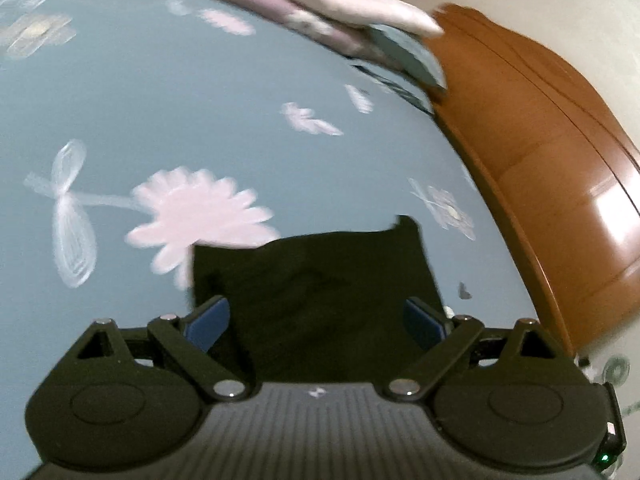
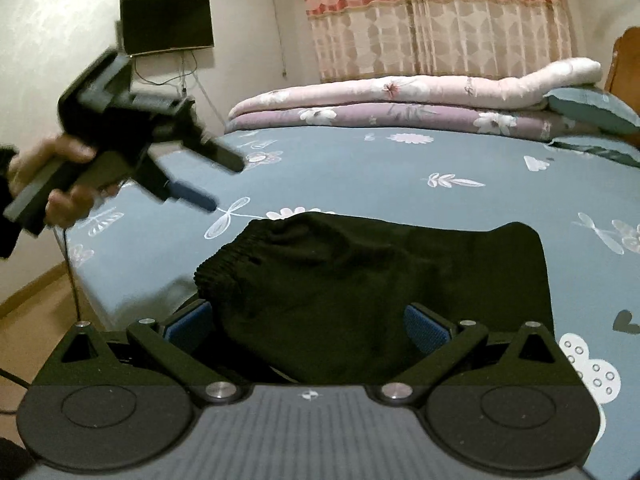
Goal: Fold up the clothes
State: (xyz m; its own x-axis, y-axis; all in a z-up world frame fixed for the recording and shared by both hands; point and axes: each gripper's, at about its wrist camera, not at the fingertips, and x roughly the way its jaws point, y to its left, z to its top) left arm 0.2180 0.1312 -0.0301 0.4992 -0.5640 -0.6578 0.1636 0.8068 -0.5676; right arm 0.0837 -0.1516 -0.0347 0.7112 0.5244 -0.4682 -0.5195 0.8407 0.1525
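Note:
A black garment (image 2: 360, 280) with an elastic waistband (image 2: 224, 264) lies bunched on the blue flowered bedsheet (image 2: 360, 168). My right gripper (image 2: 308, 320) is open, its blue pads (image 2: 424, 326) on either side of the garment's near edge, with cloth between them. A hand holds my left gripper (image 2: 220, 182) in the air above the bed's left side, open and apart from the garment. In the left wrist view, the left gripper (image 1: 316, 320) is open and the black garment (image 1: 320, 280) lies beyond its fingers on the sheet (image 1: 200, 100).
Folded pink and purple quilts (image 2: 400, 100) and a teal pillow (image 2: 592, 108) lie at the far side of the bed. A wooden headboard (image 1: 540, 160) runs along the right. The bed's edge and the floor (image 2: 32, 320) are at left, with a wall screen (image 2: 166, 26) and curtains (image 2: 440, 20) behind.

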